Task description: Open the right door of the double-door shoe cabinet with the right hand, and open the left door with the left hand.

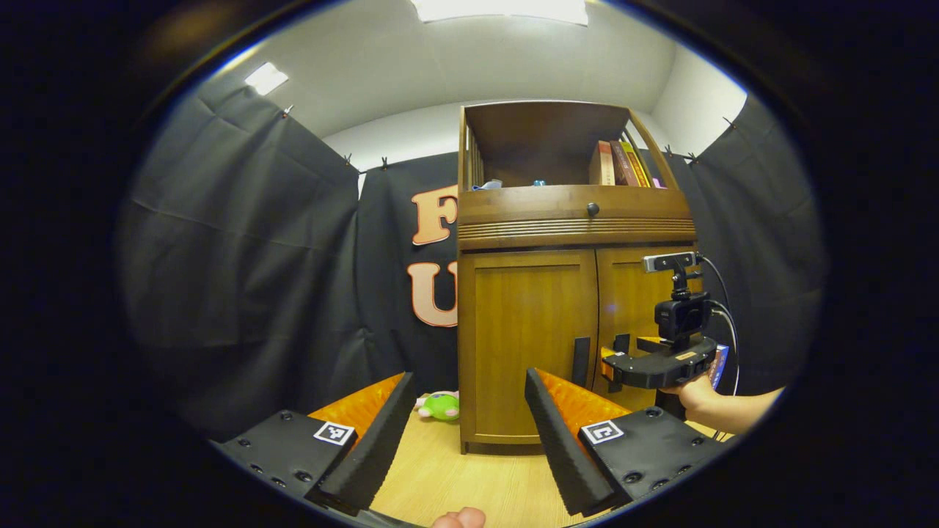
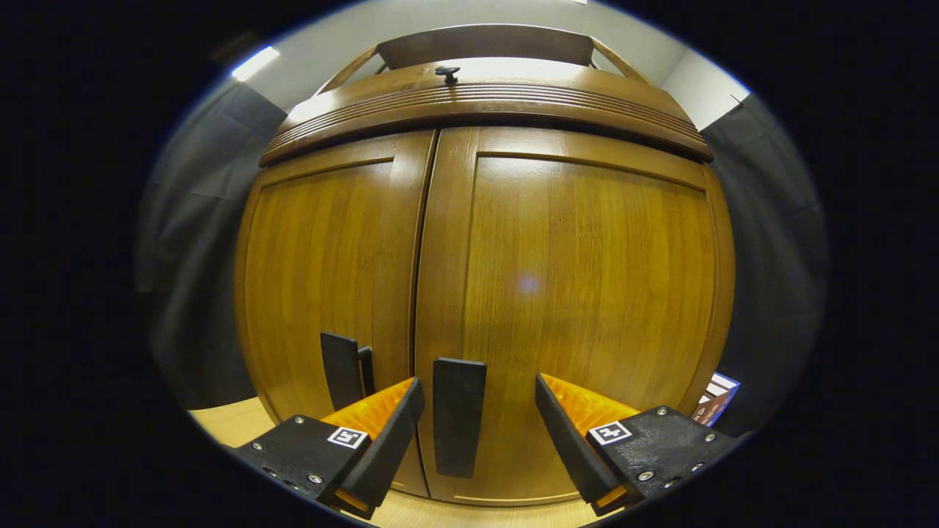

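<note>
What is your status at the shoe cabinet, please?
Right gripper open, straddling right door handle, not gripping. Left gripper open, back from cabinet. Both doors shut. Green plush toy on floor beside cabinet, off the path.

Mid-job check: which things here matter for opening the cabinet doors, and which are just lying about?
For the job: right door, its handle, left door, its handle, right hand-held gripper, left hand-held gripper.

Lying about: green plush toy, books, drawer knob.
</note>
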Demonstrator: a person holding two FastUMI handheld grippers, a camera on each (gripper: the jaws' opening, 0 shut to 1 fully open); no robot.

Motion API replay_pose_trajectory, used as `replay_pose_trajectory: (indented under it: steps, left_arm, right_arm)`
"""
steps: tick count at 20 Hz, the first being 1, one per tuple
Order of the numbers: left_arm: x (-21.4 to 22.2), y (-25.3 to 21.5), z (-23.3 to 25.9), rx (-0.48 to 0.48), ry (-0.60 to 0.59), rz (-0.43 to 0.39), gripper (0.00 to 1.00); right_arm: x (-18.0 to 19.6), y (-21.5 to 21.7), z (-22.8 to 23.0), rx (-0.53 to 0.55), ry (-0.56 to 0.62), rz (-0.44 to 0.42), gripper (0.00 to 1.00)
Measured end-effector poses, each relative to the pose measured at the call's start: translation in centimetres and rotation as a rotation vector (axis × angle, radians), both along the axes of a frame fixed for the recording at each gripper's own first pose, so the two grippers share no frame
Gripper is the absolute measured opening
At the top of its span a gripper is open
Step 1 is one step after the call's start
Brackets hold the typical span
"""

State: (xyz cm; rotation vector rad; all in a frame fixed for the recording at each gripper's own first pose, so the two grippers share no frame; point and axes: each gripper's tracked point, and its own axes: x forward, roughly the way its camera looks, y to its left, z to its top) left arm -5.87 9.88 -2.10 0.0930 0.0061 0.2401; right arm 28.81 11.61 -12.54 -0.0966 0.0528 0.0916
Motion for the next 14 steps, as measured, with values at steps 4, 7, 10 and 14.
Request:
replay_pose_trajectory:
  steps: [4,7,10,14]
  left_arm:
    - [-0.5,1.7,0.1,0.012,0.0,0.038,0.94]
    - [-0.6,2.4,0.4,0.005,-0.009,0.045,0.95]
    - [-0.6,2.7,0.5,-0.006,-0.01,0.04,0.98]
    - [-0.6,2.5,0.4,-0.021,-0.002,0.01,0.96]
  right_arm:
    - [0.2,-0.3,-0.5,-0.006,-0.002,-0.032,0.93]
    - [0.0,-0.1,-0.6,0.024,-0.009,-0.036,0.84]
    - [0.1,0.0,-1.3,0.046,0.017,-0.017,0.82]
    - [0.0,1.2,-1.8,0.062,0.027,0.028,0.49]
